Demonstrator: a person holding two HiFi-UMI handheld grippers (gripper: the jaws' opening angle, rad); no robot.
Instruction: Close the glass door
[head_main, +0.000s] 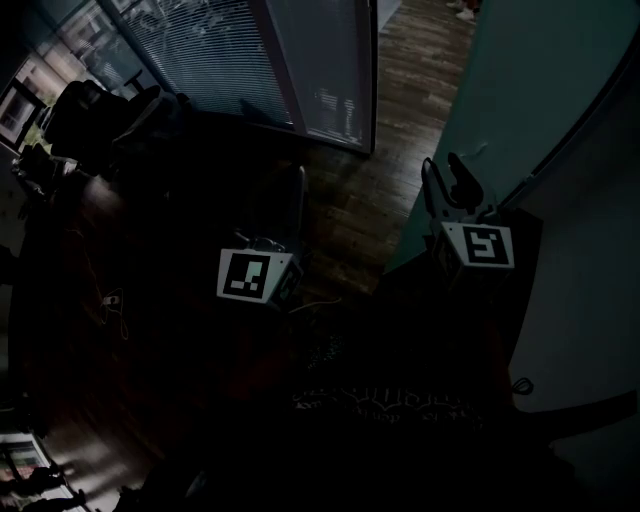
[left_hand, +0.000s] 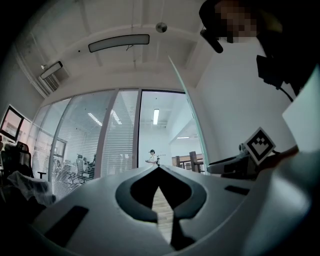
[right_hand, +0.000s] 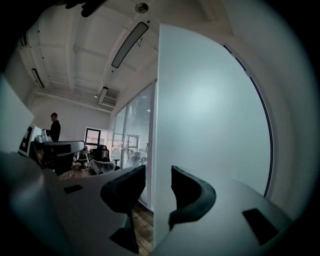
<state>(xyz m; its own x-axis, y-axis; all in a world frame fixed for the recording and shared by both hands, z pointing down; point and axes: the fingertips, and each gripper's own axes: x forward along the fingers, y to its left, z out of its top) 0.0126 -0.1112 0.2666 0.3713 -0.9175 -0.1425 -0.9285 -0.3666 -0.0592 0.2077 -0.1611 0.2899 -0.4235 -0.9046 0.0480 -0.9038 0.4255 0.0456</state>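
The glass door (head_main: 520, 90) is a frosted pale-green panel standing at an angle at the right of the dim head view. My right gripper (head_main: 447, 180) is up against its free edge. In the right gripper view the door (right_hand: 210, 110) fills the right half. Its vertical edge runs between the two dark jaws of the right gripper (right_hand: 157, 187), which stand apart on either side of it. My left gripper (left_hand: 159, 170) is shut with its tips together and nothing between them. It points at the open doorway, away from the door.
A glass partition with blinds (head_main: 240, 50) lines the far side, and dark office chairs (head_main: 90, 115) stand at the left. Wooden floor (head_main: 400, 90) runs through the doorway. A person (left_hand: 151, 156) stands far beyond the opening and another person (right_hand: 54, 127) stands by the desks.
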